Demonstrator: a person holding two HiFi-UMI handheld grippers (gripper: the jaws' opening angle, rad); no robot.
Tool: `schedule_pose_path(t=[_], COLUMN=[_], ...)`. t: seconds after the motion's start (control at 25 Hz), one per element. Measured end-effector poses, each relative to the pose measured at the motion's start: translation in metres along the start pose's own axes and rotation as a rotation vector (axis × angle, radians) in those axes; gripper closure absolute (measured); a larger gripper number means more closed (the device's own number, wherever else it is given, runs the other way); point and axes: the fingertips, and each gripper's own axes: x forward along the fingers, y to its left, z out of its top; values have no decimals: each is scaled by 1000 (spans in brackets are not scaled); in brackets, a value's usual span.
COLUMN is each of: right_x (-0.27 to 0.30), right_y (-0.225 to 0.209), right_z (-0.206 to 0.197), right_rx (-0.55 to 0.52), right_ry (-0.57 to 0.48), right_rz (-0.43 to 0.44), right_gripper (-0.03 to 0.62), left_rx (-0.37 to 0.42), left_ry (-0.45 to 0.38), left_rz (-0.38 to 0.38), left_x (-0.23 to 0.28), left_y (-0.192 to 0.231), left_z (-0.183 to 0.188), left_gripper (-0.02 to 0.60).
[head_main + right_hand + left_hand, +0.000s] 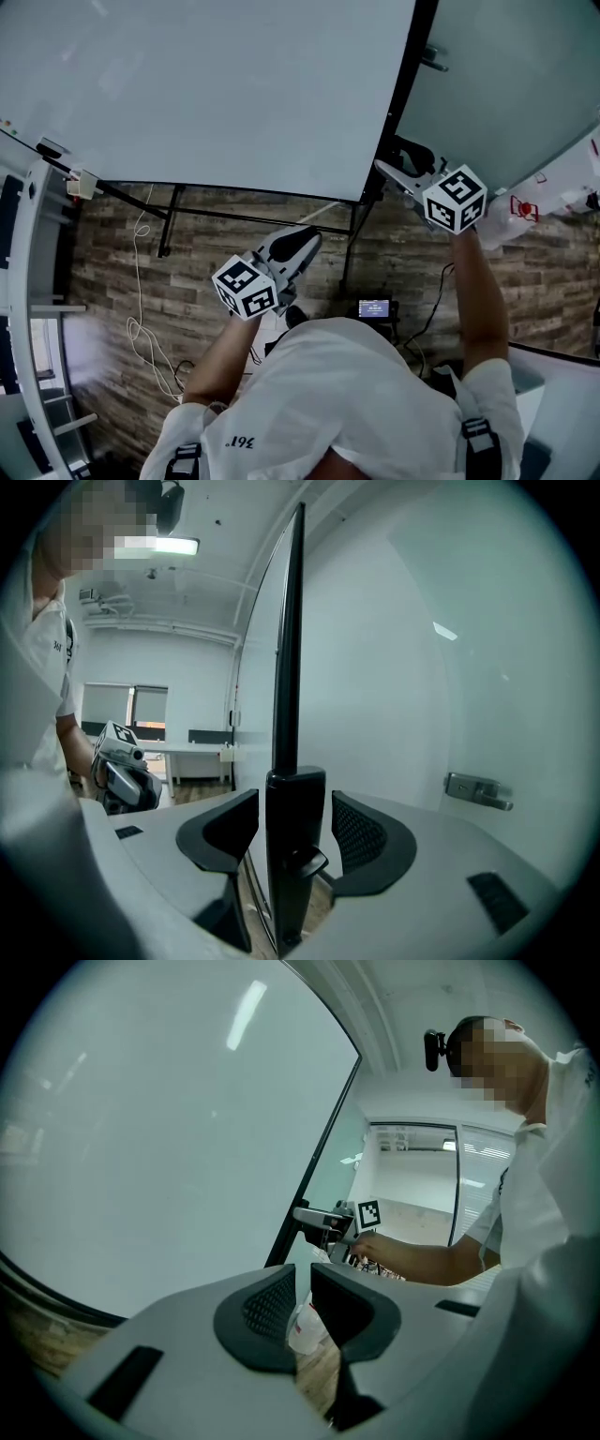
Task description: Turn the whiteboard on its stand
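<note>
Under me runs a wood-plank floor (pixel 103 281). A loose white cable (pixel 139 323) lies looped across it. A small lit-screen device (pixel 374 307) sits by a black cable (pixel 436 309).

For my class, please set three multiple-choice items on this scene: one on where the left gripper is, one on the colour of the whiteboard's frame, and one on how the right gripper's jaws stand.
1. Where is the left gripper?
A. clear of the whiteboard, over the wood-plank floor
B. set down on a desk
C. hooked on a door handle

2. What colour is the whiteboard's frame?
A. red
B. yellow
C. black

3. How do the right gripper jaws stand?
A. apart, one on each side of the frame
B. shut with nothing between them
C. shut on a cable

Answers:
1 A: the head view shows it below the board's lower edge, with floor behind it.
2 C: the edge is black in every view.
3 A: the right gripper view shows a gap on both sides of the frame.
</note>
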Motion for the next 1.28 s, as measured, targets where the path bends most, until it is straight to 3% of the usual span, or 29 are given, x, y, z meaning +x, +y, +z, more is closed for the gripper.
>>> schedule_pose_path(t=[0.12, 0.24, 0.8, 1.28], right_x=[8, 9, 41, 54], right_y=[3, -2, -4, -2], right_z=[-2, -1, 4, 5], right_rx=[-30, -13, 23, 53], right_ry=[19, 7, 7, 25], right_rz=[5, -2, 33, 34], right_gripper=[339, 390, 395, 391], left_rx=[-9, -22, -72, -79], left_ry=[7, 16, -15, -10], left_rz=[4, 7, 106, 111], left_x=[-1, -1, -27, -31], left_y=[2, 4, 33, 38], left_z=[-4, -7, -13, -15], left_gripper=[540, 540, 541, 540])
